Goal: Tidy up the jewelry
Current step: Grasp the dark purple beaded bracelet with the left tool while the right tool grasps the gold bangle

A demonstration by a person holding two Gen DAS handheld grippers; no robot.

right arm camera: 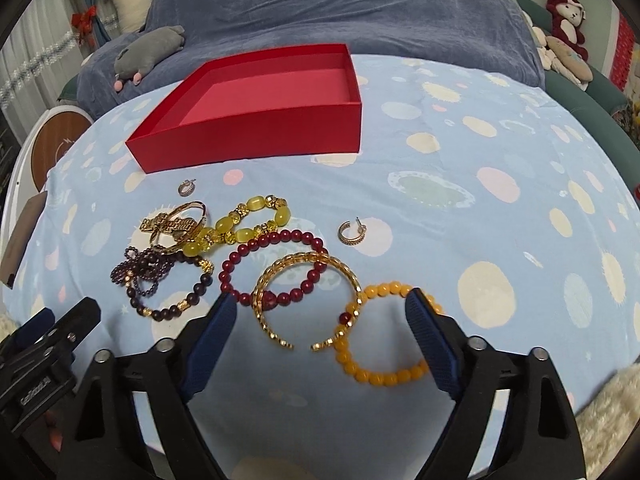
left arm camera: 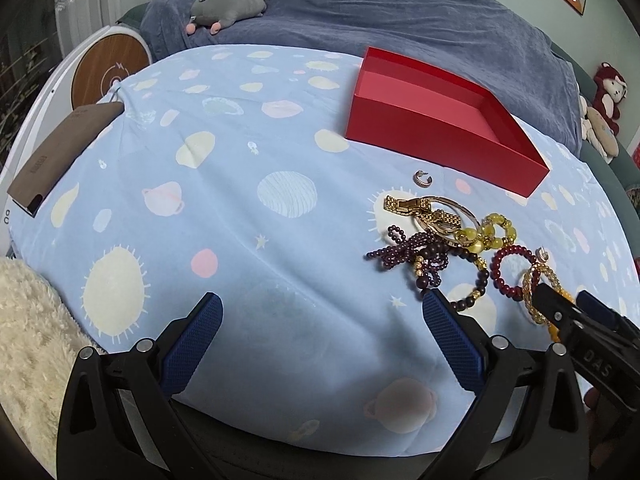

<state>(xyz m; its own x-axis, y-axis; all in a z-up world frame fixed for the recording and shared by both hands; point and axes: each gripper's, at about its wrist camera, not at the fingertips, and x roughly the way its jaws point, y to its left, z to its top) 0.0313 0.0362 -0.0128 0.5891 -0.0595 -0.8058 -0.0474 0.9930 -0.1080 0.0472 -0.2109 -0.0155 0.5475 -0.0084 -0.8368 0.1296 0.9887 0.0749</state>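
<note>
The right gripper (right arm camera: 320, 332) hangs over the jewelry with its jaws apart, nothing clamped; a gold open cuff (right arm camera: 304, 300) and part of an orange bead bracelet (right arm camera: 380, 372) lie on the blue patterned sheet (right arm camera: 480, 240) between them. A dark red bead bracelet (right arm camera: 276, 268) overlaps the cuff at its 10 o'clock. The empty red box (right arm camera: 256, 136) sits at 12 o'clock beyond the pile, a hoop earring (right arm camera: 352, 233) at 1 o'clock. The left gripper (left arm camera: 320, 336) hovers over bare sheet, jaws apart, the jewelry pile (left arm camera: 444, 236) at its 2 o'clock.
</note>
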